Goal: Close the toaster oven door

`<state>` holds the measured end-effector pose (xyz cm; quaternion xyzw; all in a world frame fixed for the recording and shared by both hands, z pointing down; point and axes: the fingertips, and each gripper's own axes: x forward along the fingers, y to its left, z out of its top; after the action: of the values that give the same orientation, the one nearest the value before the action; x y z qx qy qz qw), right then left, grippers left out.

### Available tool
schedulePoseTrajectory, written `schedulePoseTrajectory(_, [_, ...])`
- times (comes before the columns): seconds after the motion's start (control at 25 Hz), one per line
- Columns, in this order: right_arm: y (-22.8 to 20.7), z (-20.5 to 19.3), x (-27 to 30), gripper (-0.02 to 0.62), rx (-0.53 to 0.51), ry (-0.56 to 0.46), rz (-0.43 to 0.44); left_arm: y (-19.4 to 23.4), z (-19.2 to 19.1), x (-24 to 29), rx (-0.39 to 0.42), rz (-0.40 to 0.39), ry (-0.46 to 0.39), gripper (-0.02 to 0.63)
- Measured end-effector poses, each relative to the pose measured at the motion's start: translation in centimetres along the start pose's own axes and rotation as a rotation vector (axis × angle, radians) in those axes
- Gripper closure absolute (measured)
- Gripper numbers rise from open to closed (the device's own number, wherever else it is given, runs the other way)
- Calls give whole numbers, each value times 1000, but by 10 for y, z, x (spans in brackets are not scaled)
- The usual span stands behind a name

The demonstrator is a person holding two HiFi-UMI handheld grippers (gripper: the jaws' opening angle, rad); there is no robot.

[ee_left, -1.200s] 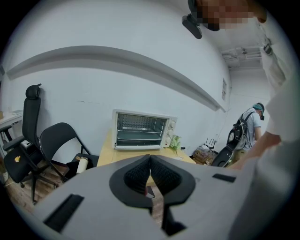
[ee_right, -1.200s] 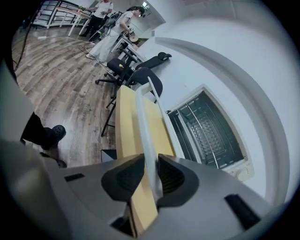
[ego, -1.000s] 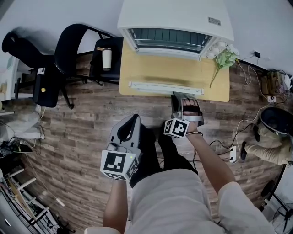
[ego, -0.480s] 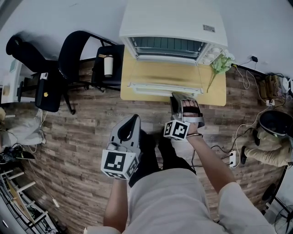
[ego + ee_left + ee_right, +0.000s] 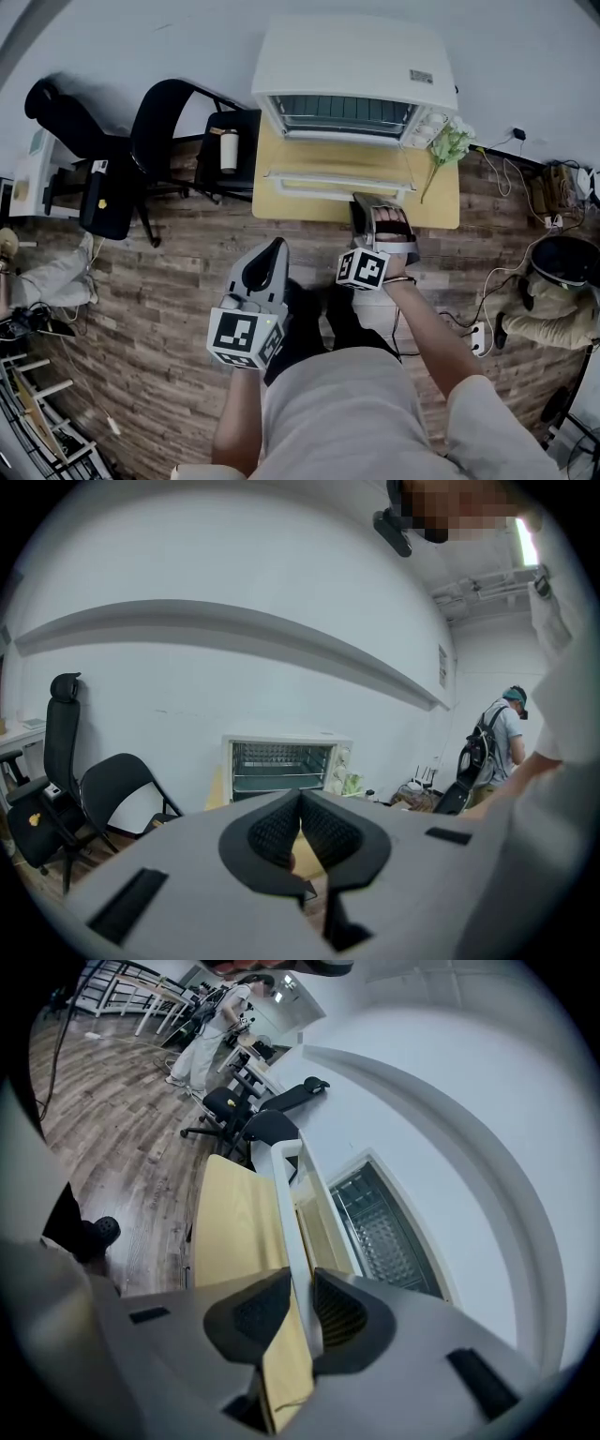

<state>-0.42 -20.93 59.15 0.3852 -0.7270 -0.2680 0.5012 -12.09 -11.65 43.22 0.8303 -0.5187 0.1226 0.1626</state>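
On the yellow surface, the toaster oven door is lying open; the right claw is clamping its handle, and the left claw is idling, pinched empty.

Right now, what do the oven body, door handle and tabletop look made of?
Oven body: probably painted sheet metal; flat matte white panels.
Door handle: white plastic or coated metal, can't tell; smooth uniform bar.
Tabletop: pale wood-look laminate or wood; yellowish, even surface.
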Motion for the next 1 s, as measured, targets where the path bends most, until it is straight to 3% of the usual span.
schedulePoseTrajectory(0.64, [-43,10,1,517,-19,1,-68,5,36,-4,26,-1,-76,597])
schedulePoseTrajectory(1.0, [-65,14,7,517,-23,-1,-65,5,54,-1,37,-11,-105,598])
